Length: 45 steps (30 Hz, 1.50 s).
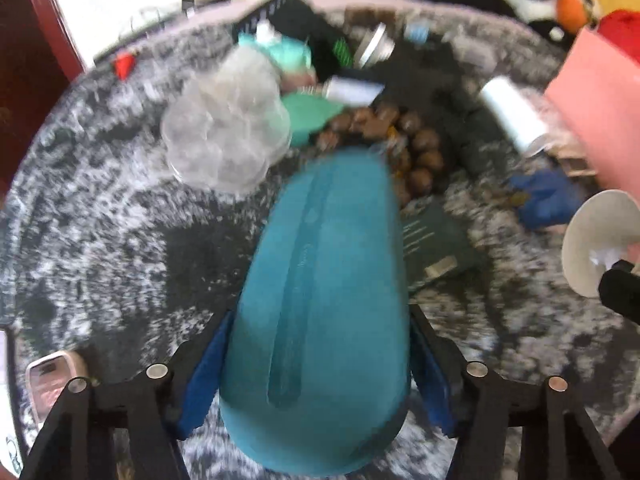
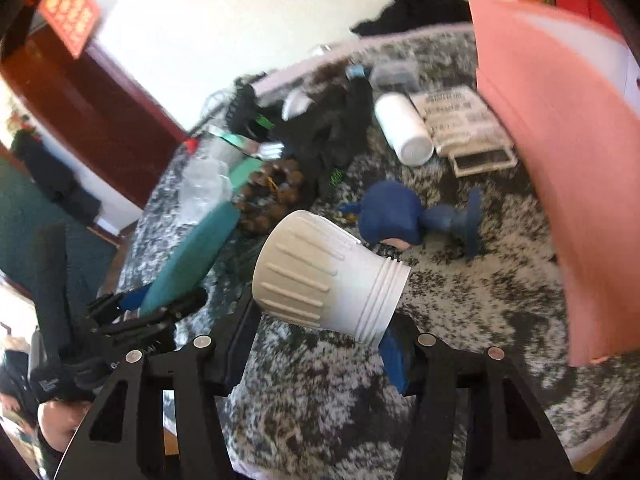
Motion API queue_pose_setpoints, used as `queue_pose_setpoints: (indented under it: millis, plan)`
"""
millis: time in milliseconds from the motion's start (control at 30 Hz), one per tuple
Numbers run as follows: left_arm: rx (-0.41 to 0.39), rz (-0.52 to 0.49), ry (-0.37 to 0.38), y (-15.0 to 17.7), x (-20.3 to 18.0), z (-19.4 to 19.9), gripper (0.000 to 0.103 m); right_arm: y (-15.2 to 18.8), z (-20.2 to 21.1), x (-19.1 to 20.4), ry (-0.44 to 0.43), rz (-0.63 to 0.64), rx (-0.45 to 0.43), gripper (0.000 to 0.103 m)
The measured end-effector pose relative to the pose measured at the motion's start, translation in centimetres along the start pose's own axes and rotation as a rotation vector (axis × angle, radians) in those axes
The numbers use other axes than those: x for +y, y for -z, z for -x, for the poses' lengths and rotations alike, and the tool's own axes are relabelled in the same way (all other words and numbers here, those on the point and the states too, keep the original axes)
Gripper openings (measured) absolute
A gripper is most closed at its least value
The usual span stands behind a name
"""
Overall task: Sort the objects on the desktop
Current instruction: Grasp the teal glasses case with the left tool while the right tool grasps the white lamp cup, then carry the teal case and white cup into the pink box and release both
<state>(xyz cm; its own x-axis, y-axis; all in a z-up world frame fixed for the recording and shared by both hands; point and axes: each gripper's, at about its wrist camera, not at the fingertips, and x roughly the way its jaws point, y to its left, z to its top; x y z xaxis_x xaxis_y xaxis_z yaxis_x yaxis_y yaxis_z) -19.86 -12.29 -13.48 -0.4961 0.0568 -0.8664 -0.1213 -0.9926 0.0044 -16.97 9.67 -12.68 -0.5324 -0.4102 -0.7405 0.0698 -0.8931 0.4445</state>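
Note:
A long teal case (image 1: pixel 320 280) fills the middle of the left wrist view, pointing away over the mottled grey tabletop (image 1: pixel 100 240). My left gripper (image 1: pixel 320 320) is shut on it, a blue pad pressing each side near its close end. In the right wrist view the same case (image 2: pixel 192 248) and left gripper (image 2: pixel 132 308) show at the left. My right gripper (image 2: pixel 320 320) is shut on a white ribbed plastic cup (image 2: pixel 320 272), held tilted above the table. The cup (image 1: pixel 596 240) also shows at the right edge of the left wrist view.
A pink folder (image 2: pixel 560 160) stands close on the right. On the table lie a blue figurine (image 2: pixel 400 216), a white bottle (image 2: pixel 404 128), brown beads (image 1: pixel 400 140), a clear plastic bag (image 1: pixel 228 128), a dark booklet (image 1: pixel 432 244), black cloth (image 1: pixel 440 92) and a phone (image 1: pixel 52 380) at the left edge.

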Motion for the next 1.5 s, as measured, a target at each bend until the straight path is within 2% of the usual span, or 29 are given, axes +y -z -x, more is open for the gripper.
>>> queue_pose_setpoints:
  millis: [33, 133, 300, 433, 567, 600, 633, 700, 767, 833, 867, 900, 933, 1000, 1033, 1100, 1167, 1267, 1300, 1333, 1367, 1500]
  plan:
    - [-0.017, -0.001, 0.004, 0.2, -0.2, 0.8, 0.056, 0.2, 0.7, 0.1, -0.005, 0.012, -0.013, 0.058]
    - [-0.045, 0.016, 0.019, 1.0, -0.9, 2.8, 0.041, 1.0, 3.5, 0.0, 0.001, 0.047, -0.058, 0.058]
    - [-0.119, 0.010, 0.017, 1.2, -2.3, 5.2, 0.037, 2.1, 7.4, -1.0, 0.021, 0.079, -0.135, 0.058]
    - [-0.137, 0.044, 0.026, 1.0, -2.9, 5.7, 0.034, 2.5, 10.4, -1.9, 0.035, 0.095, -0.203, 0.058]
    - [-0.188, 0.027, 0.063, 0.2, -5.1, 7.8, 0.032, 2.4, 14.0, -2.7, 0.031, 0.096, -0.301, 0.058]
    - [-0.204, 0.019, 0.073, 0.1, -5.8, 8.4, 0.029, 2.1, 15.4, -3.0, 0.042, 0.094, -0.342, 0.058]
    - [-0.221, 0.008, 0.082, 0.0, -6.6, 9.1, 0.002, 1.9, 16.2, -3.3, 0.046, 0.090, -0.366, 0.058]
    - [-0.250, -0.025, 0.091, -0.5, -8.3, 10.4, 0.000, 1.6, 17.9, -4.1, 0.061, 0.076, -0.419, 0.058]
    - [-0.217, -0.057, 0.096, -0.6, -9.5, 9.6, 0.000, 1.3, 19.1, -5.3, 0.088, 0.059, -0.458, 0.058]
    - [-0.175, -0.084, 0.095, -0.5, -10.5, 8.4, 0.007, 1.1, 19.4, -6.5, 0.105, 0.037, -0.460, 0.058]
    - [-0.108, -0.070, 0.071, 0.3, -10.4, 6.2, 0.013, 1.1, 19.4, -7.0, 0.105, 0.025, -0.452, 0.058]
    - [-0.047, -0.057, 0.052, 1.0, -10.3, 4.2, 0.020, 1.0, 19.3, -7.5, 0.106, 0.013, -0.443, 0.058]
    - [-0.020, -0.043, 0.053, 2.0, -10.0, 3.1, 0.033, 1.0, 19.2, -8.0, 0.107, 0.001, -0.434, 0.058]
    - [-0.062, -0.043, 0.055, 3.9, -9.6, 2.6, 0.039, 0.8, 18.9, -8.5, 0.090, -0.005, -0.419, 0.058]
    - [-0.086, -0.047, 0.038, 4.4, -9.5, 2.8, 0.069, 0.8, 18.8, -8.5, 0.092, 0.002, -0.420, 0.058]
    - [-0.047, -0.005, -0.068, 5.0, -9.0, 2.4, 0.096, 0.9, 18.5, -8.4, 0.094, 0.018, -0.421, 0.058]
    - [-0.033, 0.028, -0.111, 5.3, -8.3, 1.6, 0.096, 0.9, 18.3, -8.2, 0.090, 0.029, -0.418, 0.058]
    - [0.063, 0.017, -0.054, 5.6, -8.7, -1.0, 0.098, 0.9, 17.8, -8.1, 0.078, 0.027, -0.403, 0.058]
    - [0.085, 0.010, -0.033, 5.8, -9.0, -1.7, 0.088, 0.9, 17.6, -8.0, 0.076, 0.025, -0.399, 0.058]
    - [0.098, 0.008, -0.014, 6.0, -9.5, -1.9, 0.068, 1.0, 17.4, -8.0, 0.075, 0.023, -0.395, 0.058]
    - [0.107, 0.006, 0.000, 6.1, -9.9, -2.1, 0.068, 1.0, 17.4, -7.9, 0.075, 0.026, -0.396, 0.058]
    - [0.076, -0.001, -0.028, 6.4, -10.7, -0.5, 0.067, 1.0, 17.8, -8.0, 0.077, 0.027, -0.411, 0.058]
